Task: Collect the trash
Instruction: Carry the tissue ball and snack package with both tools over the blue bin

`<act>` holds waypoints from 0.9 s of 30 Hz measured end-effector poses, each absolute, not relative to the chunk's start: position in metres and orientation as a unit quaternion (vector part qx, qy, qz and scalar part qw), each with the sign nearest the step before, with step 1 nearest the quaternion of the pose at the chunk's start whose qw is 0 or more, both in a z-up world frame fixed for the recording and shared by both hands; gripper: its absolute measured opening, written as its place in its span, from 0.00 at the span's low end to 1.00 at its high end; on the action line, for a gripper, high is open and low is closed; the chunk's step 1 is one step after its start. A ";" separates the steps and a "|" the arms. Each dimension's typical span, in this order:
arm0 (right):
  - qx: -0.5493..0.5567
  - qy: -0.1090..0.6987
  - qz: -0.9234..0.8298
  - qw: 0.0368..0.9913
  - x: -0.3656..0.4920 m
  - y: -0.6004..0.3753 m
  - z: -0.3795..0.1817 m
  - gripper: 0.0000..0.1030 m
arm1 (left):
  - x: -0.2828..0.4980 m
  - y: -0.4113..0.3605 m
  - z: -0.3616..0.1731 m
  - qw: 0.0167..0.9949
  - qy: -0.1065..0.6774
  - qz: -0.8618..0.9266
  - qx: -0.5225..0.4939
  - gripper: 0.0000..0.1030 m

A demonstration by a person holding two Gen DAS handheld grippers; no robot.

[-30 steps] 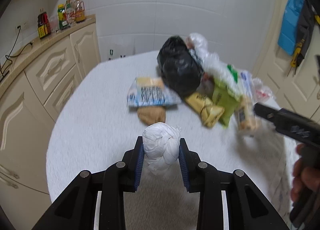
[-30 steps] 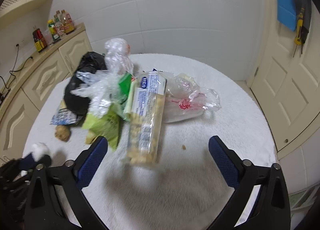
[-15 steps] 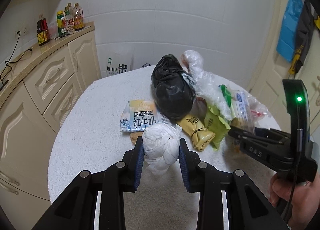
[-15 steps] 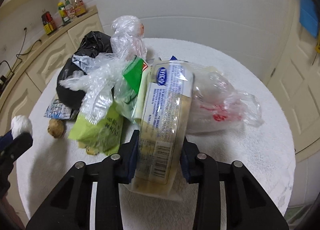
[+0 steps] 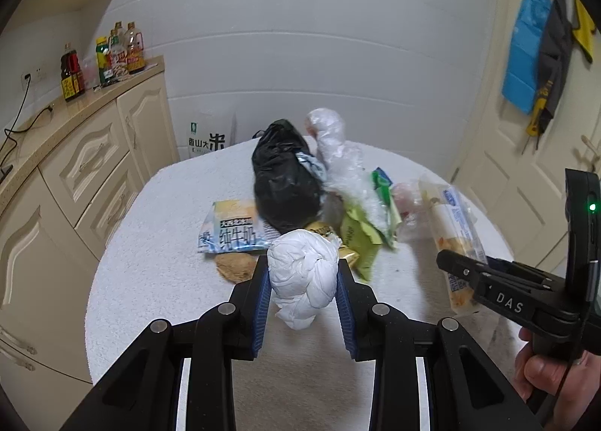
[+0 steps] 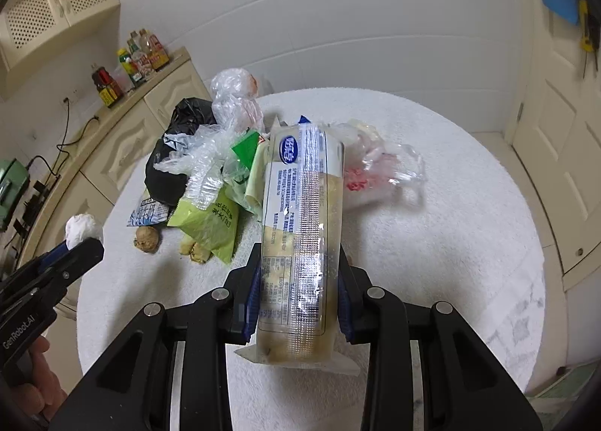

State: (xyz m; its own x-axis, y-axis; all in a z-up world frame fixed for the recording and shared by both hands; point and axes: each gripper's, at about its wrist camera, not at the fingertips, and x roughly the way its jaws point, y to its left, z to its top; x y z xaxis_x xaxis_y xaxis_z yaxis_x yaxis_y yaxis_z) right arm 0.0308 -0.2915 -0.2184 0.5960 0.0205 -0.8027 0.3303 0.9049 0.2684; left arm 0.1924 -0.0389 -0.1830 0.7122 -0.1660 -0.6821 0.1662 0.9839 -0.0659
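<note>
Fingers (image 5: 263, 303) of the left gripper (image 5: 303, 303) pinch a white knotted bag (image 5: 303, 281) at 6 o'clock over the table (image 5: 150, 281); the right gripper (image 6: 296, 296) pinches a clear snack pack (image 6: 300, 228) low on its length. Risk: the long slick pack may tip or slide out, and the soft bag may squeeze free. Readable: "DAS" on the right gripper, "GenRobot.AI" on the left, "纯牛奶" on the milk pouch (image 5: 233, 232) at 10 o'clock.
</note>
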 end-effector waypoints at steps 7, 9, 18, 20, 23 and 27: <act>0.218 0.416 -0.079 0.880 0.015 -0.297 -0.204 0.32 | 0.180 -0.058 -0.167 0.930 0.353 -0.101 0.012 0.28; 0.223 0.404 -0.079 0.884 0.007 -0.301 -0.195 0.32 | 0.177 -0.066 -0.161 0.932 0.347 -0.106 0.012 0.28; 0.236 0.332 -0.102 0.908 -0.041 -0.334 -0.141 0.32 | 0.161 -0.131 -0.125 0.936 0.308 -0.167 0.029 0.28; 0.235 0.318 -0.115 0.911 -0.053 -0.344 -0.130 0.32 | 0.159 -0.150 -0.120 0.936 0.299 -0.184 0.034 0.28; 0.237 0.298 -0.138 0.915 -0.077 -0.366 -0.114 0.32 | 0.153 -0.184 -0.111 0.932 0.287 -0.216 0.042 0.28; 0.236 0.277 -0.184 0.913 -0.109 -0.398 -0.100 0.32 | 0.149 -0.226 -0.105 0.924 0.277 -0.258 0.052 0.28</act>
